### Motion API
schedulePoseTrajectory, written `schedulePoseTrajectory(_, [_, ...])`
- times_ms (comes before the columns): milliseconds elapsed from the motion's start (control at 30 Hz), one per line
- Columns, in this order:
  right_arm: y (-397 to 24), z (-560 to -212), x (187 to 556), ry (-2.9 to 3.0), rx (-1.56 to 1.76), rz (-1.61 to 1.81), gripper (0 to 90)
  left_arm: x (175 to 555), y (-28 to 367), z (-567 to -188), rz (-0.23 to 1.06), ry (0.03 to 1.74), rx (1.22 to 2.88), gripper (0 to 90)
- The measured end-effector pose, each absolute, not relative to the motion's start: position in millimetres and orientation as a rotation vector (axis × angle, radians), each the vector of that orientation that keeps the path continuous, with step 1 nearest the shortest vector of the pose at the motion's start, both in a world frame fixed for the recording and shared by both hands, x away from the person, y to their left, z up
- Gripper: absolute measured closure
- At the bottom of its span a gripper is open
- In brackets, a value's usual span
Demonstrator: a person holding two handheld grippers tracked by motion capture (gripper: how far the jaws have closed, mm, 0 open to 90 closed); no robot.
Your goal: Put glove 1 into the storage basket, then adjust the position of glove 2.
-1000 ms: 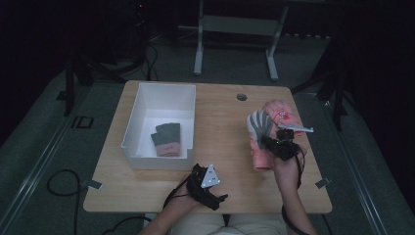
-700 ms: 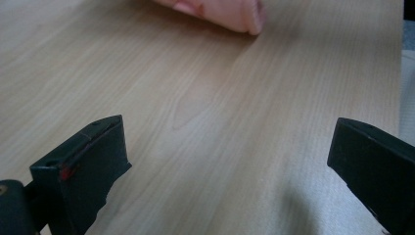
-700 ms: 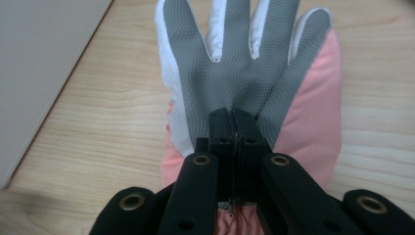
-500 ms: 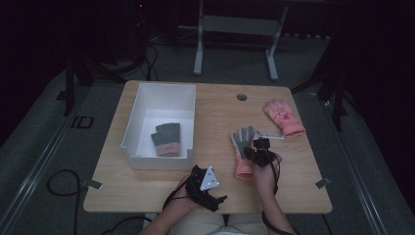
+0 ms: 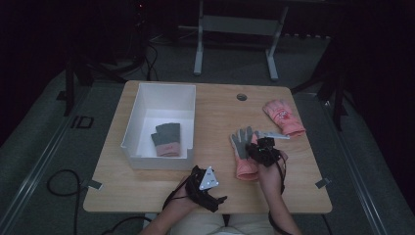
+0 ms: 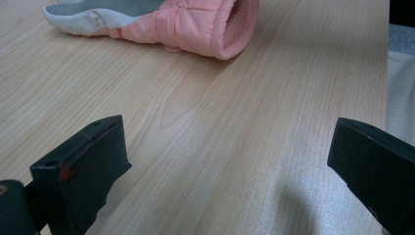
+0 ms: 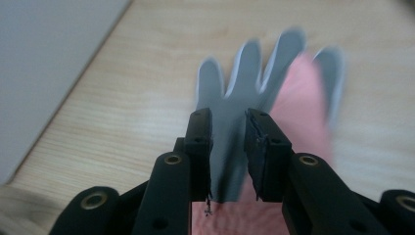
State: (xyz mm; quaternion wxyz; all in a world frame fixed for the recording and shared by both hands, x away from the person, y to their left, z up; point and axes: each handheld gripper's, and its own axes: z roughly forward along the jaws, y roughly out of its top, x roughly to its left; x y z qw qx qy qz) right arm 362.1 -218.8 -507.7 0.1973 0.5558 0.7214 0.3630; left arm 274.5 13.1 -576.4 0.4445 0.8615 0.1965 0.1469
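A pink glove with a grey palm lies palm up on the wooden table, right of the middle, fingers pointing away from me. My right gripper hovers low over its palm. In the right gripper view the jaws have just been opening and stand a little apart, the grey palm lying below the gap and not pinched. My left gripper rests near the front edge, jaws wide open on bare wood. The glove's pink cuff lies ahead of it.
A second pink glove lies at the back right. A white box stands at the left, holding a folded grey and pink pair. A small round grommet sits near the far edge.
My right gripper carried the grey-palmed glove from beside the other pink glove toward me and down. The glove now lies flat on the table and the jaws have parted. The left hand stayed put.
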Motion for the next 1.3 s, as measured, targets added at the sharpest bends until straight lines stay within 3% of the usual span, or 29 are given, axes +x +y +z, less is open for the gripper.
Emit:
schedulePoseTrajectory(300, [-285, -469, 364, 1.944, 1.405, 1.059, 67.7, 275, 13, -576, 0.349, 0.482, 2.132, 1.1])
schedulePoseTrajectory(733, [-372, -470, 418, 1.860, 1.400, 0.990, 65.7, 276, 15, -575, 0.341, 0.499, 2.111, 1.1])
schedulePoseTrajectory(1300, [-383, -501, 508, 1.948, 1.400, 0.869, 60.0, 272, 21, -577, 0.327, 0.506, 2.082, 1.1])
